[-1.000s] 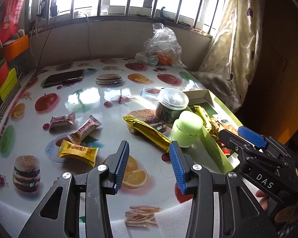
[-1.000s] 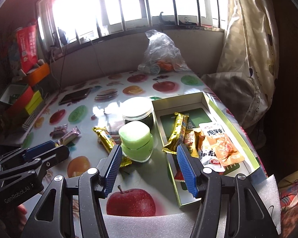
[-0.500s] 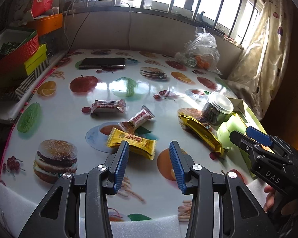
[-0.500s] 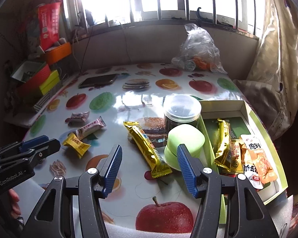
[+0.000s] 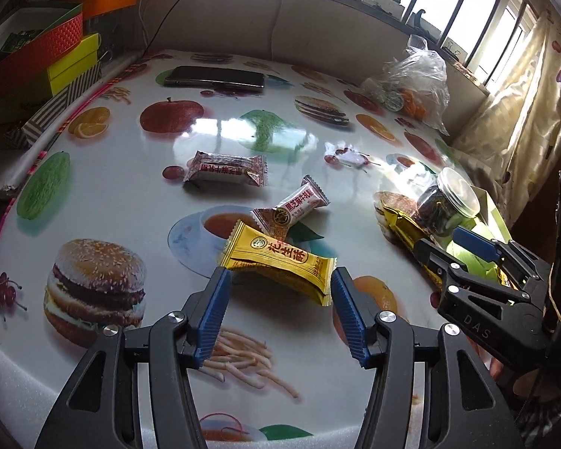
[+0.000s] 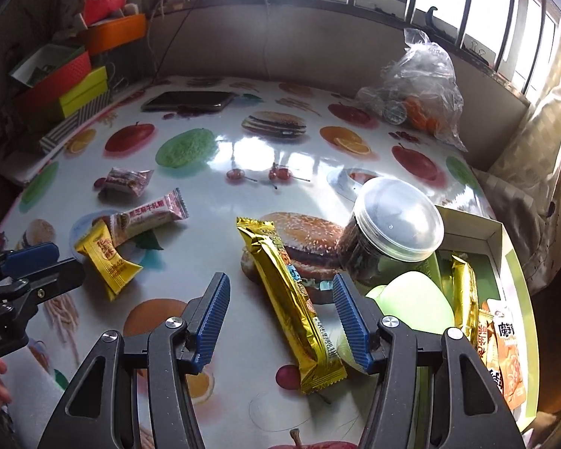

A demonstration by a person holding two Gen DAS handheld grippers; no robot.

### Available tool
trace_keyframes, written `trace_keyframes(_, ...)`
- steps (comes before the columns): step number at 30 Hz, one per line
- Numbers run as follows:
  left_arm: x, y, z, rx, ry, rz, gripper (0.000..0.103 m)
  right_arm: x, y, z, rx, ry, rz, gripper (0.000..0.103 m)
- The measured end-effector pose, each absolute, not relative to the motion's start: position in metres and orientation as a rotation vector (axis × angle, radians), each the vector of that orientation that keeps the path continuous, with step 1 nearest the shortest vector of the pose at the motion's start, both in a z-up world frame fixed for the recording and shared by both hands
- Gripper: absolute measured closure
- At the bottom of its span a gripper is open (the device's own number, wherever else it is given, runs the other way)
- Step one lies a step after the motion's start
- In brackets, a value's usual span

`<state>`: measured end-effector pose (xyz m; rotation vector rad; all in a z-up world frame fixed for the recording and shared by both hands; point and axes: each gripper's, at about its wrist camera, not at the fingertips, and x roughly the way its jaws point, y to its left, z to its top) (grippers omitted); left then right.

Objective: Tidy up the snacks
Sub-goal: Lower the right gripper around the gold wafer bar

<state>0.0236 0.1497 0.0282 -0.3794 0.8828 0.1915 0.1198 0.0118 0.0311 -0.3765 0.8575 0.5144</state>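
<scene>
Left gripper [image 5: 278, 292] spread wide, straddling yellow peanut-candy packet [image 5: 278, 262] flat on table [image 5: 104, 187]; right gripper [image 6: 280, 299] likewise agape over gold bar [image 6: 291, 299]. Likely slip: slick crinkly wrapper squirting out, or pinkish packet [image 5: 291, 209] overlapping its corner dragged along. Only from right wrist: box [image 6: 505, 239] holding sorted snacks.

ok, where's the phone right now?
The phone lies at the table's far left, near the stacked boxes; both views show it.
</scene>
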Motion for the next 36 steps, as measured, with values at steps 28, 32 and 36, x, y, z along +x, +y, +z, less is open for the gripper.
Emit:
trace_keyframes(28,0.017,0.178,0.003,-0.303,0.975,0.302,0.046,0.119,0.048,0.015,-0.537,0.843,0.543,0.062)
trace_keyframes(32,0.009,0.194,0.004,-0.34,0.969,0.342,0.047,0.125,0.04,0.023,-0.393,0.897,0.617,0.066)
trace_keyframes(36,0.01,0.196,0.01,-0.386,0.95,0.32,0.046,0.13,0.028,0.032,-0.341,0.887,0.594,0.066)
